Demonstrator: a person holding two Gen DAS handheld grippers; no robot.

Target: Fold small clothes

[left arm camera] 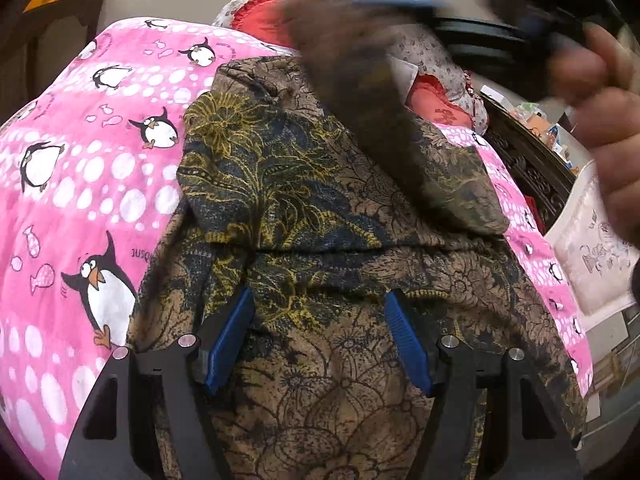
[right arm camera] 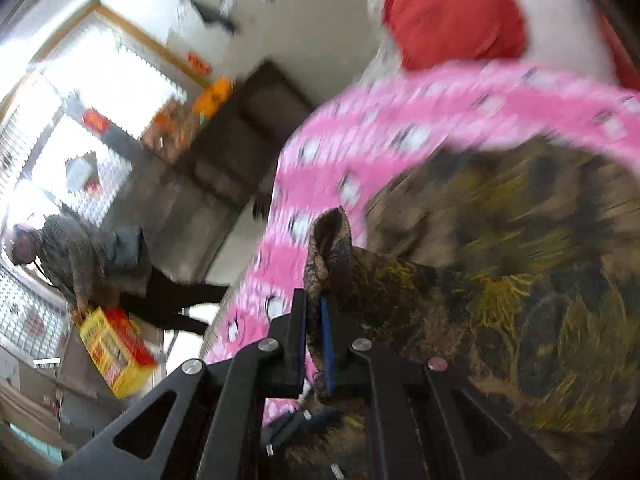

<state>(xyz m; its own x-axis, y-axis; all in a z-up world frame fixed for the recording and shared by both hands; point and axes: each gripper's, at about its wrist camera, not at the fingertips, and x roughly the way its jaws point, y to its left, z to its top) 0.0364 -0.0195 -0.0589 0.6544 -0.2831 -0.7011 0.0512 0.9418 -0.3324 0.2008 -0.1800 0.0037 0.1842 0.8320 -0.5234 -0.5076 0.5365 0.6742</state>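
We are mid-fold: right gripper (right arm camera: pixel 314 336), jaws clamped on a corner of the batik garment (left arm camera: pixel 320 216) lying on the penguin bedsheet (left arm camera: pixel 80 184), must lay it toward 12 o'clock while left gripper (left arm camera: pixel 318 336), jaws half-wide and empty, hovers over the cloth.

Daylight floods in from the blown-out window (right arm camera: pixel 80 92) in the right wrist view; that whole picture smears with motion blur; the left wrist view is sharp on the patterned garment (left arm camera: pixel 320 208), evenly lit, soft shadows; its blurred top edge streaks; fisheye bending darkens the corners.
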